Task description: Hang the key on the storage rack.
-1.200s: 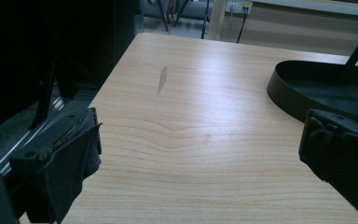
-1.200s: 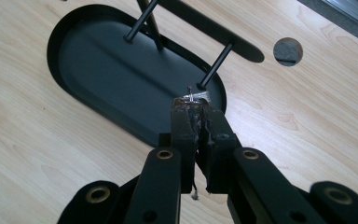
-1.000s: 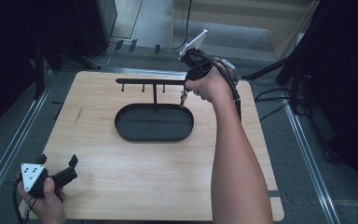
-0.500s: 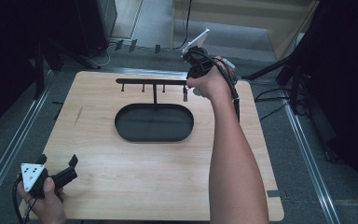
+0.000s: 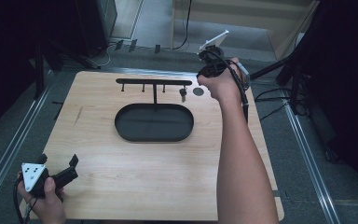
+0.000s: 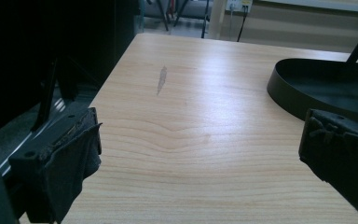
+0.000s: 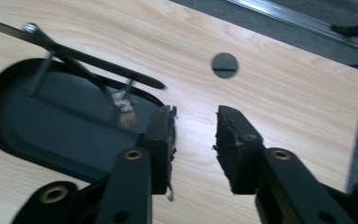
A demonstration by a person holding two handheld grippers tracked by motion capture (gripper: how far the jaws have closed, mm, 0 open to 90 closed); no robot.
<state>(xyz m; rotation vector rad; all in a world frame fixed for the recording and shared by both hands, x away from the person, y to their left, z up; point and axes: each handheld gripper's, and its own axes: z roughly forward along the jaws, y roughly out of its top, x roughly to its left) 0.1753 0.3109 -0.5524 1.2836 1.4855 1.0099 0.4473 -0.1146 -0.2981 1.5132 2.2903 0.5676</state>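
High view
- table (image 5: pixel 135 186): light wood, rounded corners.
- stand (image 5: pixel 154 84): black oval tray with an upright post and a crossbar with pegs, far centre of table.
- key (image 5: pixel 183 94): small metal item hanging from the bar's right-end peg; detail too small to tell.
- hole (image 5: pixel 198 91): dark round grommet in the tabletop, just right of the bar's end.
- right gripper (image 5: pixel 205 74): in hand above the far right of table, near the bar's end; jaws hidden here.
- left gripper (image 5: pixel 70 168): near left corner, grey plate on top, jaws spread.

Left gripper view
- left gripper (image 6: pixel 200 149): jaws wide apart, nothing between, low over bare wood.
- tray (image 6: pixel 326 84): rim at right.

Right gripper view
- right gripper (image 7: pixel 195 135): jaws parted, gap empty, above tray edge.
- key (image 7: pixel 121 105): blurred, hanging under the bar, left of the jaws, apart.
- hole (image 7: pixel 224 65): beyond the jaws.
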